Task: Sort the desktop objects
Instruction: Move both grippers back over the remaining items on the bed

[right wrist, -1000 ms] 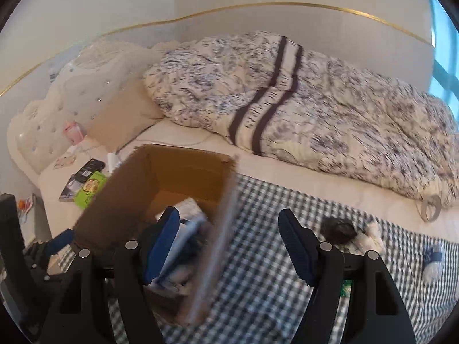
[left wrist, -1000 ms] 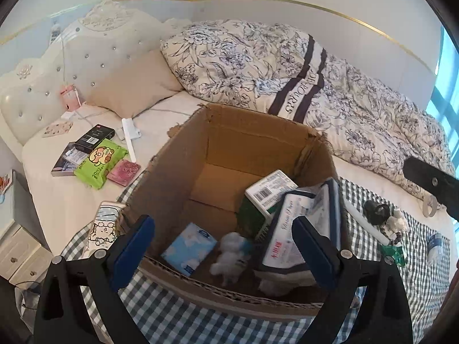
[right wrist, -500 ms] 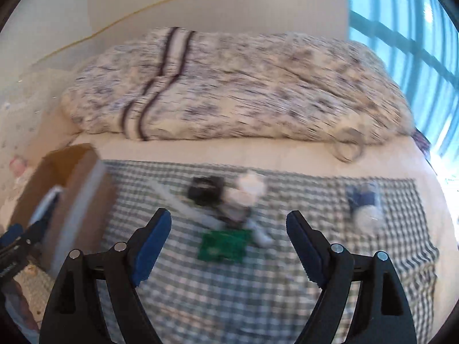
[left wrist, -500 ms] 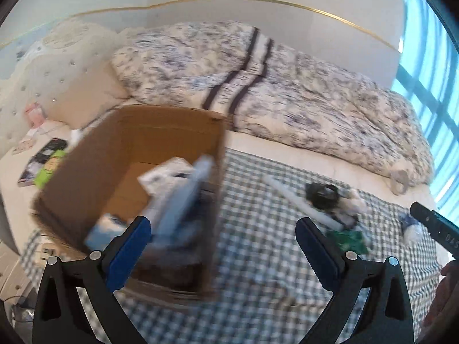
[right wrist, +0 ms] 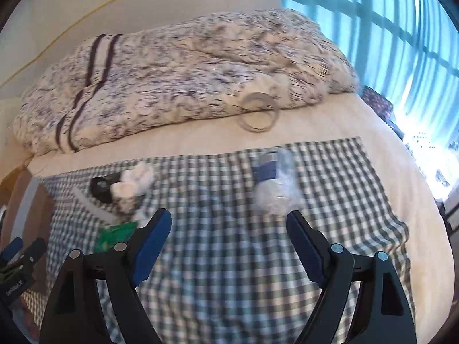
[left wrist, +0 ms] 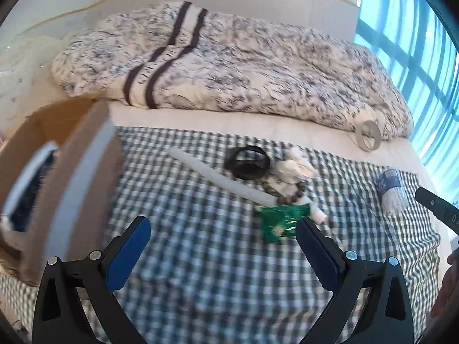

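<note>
Left wrist view: left gripper point(left wrist: 222, 246) spread wide and empty above checked cloth point(left wrist: 200, 258), cardboard box point(left wrist: 63, 172) at left edge, green packet point(left wrist: 279, 222) just ahead between fingers. Right wrist view: right gripper point(right wrist: 229, 243) likewise released, holding nothing; clear bottle point(right wrist: 274, 183) lying on cloth just beyond fingertips.

Little here can be read. On the folded duvet point(left wrist: 229, 66) at the far side of the bed, lettering runs along the pale band between its two dark stripes, but it is too blurred for you to make out. At the lower left of the right wrist view, the body of your left hand-held gripper point(right wrist: 14, 253) carries a small white print, also too small to read. The label on the bottle point(left wrist: 390, 190) is unreadable.
</note>
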Action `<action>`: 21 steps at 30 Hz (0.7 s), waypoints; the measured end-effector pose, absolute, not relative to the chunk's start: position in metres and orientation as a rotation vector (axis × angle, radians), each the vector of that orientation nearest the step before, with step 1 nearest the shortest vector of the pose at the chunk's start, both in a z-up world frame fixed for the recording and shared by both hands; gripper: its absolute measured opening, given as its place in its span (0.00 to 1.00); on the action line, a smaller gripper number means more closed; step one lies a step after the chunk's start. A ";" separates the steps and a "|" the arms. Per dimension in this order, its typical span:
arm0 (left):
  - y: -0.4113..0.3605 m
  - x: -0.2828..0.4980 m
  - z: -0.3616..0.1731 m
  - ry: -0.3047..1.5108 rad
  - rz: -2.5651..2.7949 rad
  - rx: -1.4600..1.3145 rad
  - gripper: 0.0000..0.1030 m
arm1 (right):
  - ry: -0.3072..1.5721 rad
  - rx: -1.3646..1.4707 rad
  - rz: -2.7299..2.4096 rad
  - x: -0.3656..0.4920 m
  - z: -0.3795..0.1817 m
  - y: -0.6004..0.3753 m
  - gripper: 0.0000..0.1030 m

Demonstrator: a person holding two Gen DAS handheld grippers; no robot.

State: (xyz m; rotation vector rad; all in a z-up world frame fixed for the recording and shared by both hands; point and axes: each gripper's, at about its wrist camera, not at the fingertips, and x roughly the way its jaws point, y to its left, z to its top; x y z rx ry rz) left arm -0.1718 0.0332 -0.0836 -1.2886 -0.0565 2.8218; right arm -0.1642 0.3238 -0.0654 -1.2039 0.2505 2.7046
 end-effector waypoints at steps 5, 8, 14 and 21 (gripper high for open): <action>0.061 -0.187 -0.102 -0.026 2.773 -1.330 1.00 | 0.277 -1.218 2.650 -0.171 -0.079 0.352 0.80; 0.071 -0.194 -0.114 -0.014 2.751 -1.361 1.00 | 0.290 -1.227 2.631 -0.176 -0.088 0.362 0.80; 0.085 -0.208 -0.136 0.000 2.714 -1.418 1.00 | 0.300 -1.258 2.615 -0.192 -0.104 0.370 0.80; 0.099 -0.222 -0.158 0.017 2.669 -1.472 1.00 | 0.293 -1.291 2.606 -0.210 -0.120 0.374 0.80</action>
